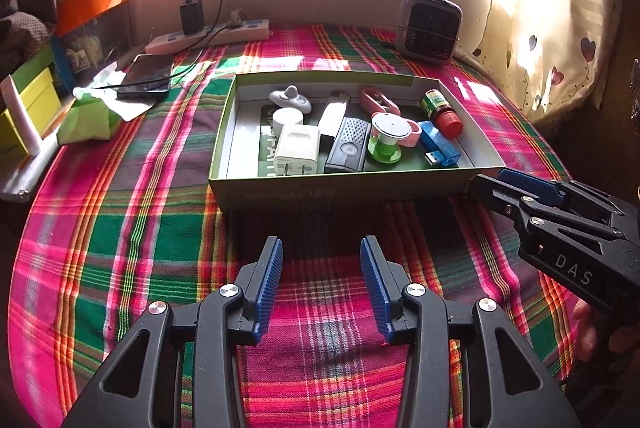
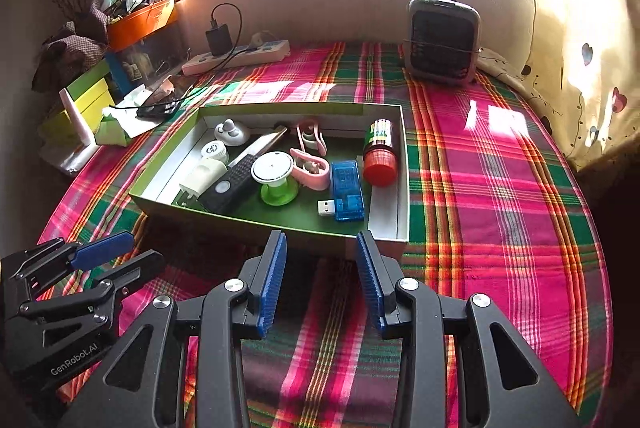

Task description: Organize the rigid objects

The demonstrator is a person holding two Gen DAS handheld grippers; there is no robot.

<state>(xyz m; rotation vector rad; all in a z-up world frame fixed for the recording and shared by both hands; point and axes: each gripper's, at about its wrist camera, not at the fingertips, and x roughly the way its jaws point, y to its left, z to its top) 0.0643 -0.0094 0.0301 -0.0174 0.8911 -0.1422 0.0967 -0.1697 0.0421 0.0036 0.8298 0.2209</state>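
Green cardboard forms the shallow box (image 2: 280, 228) sitting mid-table on the plaid cloth (image 2: 500, 187), already packed with small hard items: a white charger (image 1: 298, 149), a black ridged remote (image 1: 349, 144), a green-based spool (image 2: 276, 177), a blue USB stick (image 2: 346, 195) and a red-capped bottle (image 2: 380, 157). Your left gripper (image 1: 321, 282) and right gripper (image 2: 321, 280) both hover just short of the box, fingers parted and empty. Sorting looks nearly finished, so your next move likely calls for checking the cloth for strays.
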